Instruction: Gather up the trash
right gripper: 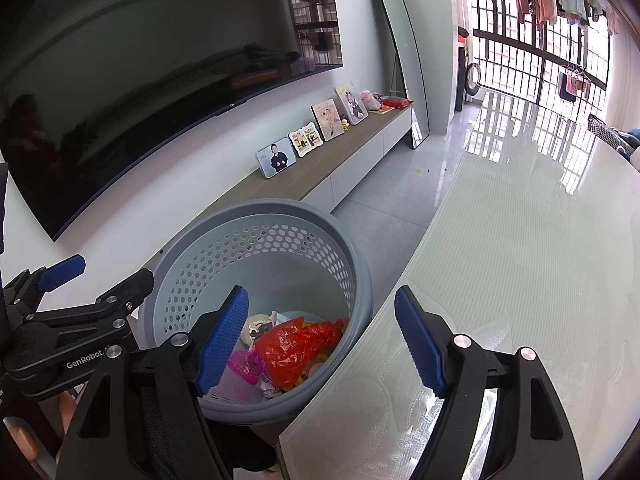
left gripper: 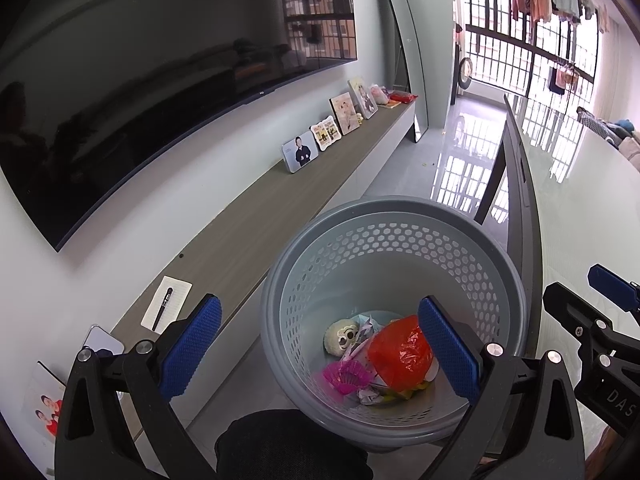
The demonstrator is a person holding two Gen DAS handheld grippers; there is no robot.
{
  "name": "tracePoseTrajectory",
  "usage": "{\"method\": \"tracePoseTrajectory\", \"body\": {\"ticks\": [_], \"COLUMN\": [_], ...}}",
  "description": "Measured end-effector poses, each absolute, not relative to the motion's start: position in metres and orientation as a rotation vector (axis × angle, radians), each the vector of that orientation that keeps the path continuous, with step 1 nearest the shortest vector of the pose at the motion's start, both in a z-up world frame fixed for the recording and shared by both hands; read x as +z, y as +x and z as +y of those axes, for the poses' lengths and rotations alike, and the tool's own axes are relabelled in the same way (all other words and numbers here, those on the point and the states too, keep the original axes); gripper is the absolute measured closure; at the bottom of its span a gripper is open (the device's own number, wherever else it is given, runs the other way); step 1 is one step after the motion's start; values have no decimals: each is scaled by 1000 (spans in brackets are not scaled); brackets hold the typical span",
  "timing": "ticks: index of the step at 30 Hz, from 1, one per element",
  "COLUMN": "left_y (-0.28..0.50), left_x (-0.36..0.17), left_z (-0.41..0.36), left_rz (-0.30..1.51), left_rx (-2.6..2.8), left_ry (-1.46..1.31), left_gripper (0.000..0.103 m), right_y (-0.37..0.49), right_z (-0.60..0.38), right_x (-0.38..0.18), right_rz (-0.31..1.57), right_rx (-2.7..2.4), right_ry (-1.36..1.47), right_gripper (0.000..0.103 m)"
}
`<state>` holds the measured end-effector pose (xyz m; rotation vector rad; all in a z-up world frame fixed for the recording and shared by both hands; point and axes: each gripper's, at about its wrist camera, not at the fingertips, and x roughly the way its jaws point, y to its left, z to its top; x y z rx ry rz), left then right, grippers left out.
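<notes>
A grey perforated waste basket [left gripper: 394,216] [right gripper: 264,216] stands on the floor beside a glass table. Inside lie a red plastic bag [left gripper: 400,354] [right gripper: 294,346], a pink fan-like piece [left gripper: 346,376] [right gripper: 248,366], a pale round item with eyes [left gripper: 340,338] and crumpled paper [left gripper: 368,394]. My left gripper [left gripper: 320,350] hovers over the basket's near rim, jaws wide apart with nothing between them. My right gripper [right gripper: 320,348] is open too, held over the gap between basket and table edge, empty. Each gripper shows at the side of the other's view.
The white glass table [right gripper: 520,260] fills the right side. A long low TV console [left gripper: 256,216] along the wall carries photo frames [left gripper: 300,154], a notepad with pen [left gripper: 166,306] and a phone [left gripper: 102,342]. A large TV [left gripper: 140,92] hangs above. A mirror [left gripper: 404,52] leans on the wall.
</notes>
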<state>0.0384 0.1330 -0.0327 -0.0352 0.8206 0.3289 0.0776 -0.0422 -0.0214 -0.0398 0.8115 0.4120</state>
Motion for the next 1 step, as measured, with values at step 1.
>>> {"method": "tracePoseTrajectory", "body": {"ticks": [1], "left_y": [38], "left_x": [-33], "left_z": [133], "left_rz": [822], "left_rx": [329], "left_ry": [-36], "left_gripper": [6], "right_y": [78], "right_z": [-42], "right_x": [-21], "right_rz": [812], "right_rx": [412], "right_ry": [-40], "right_gripper": [31]}}
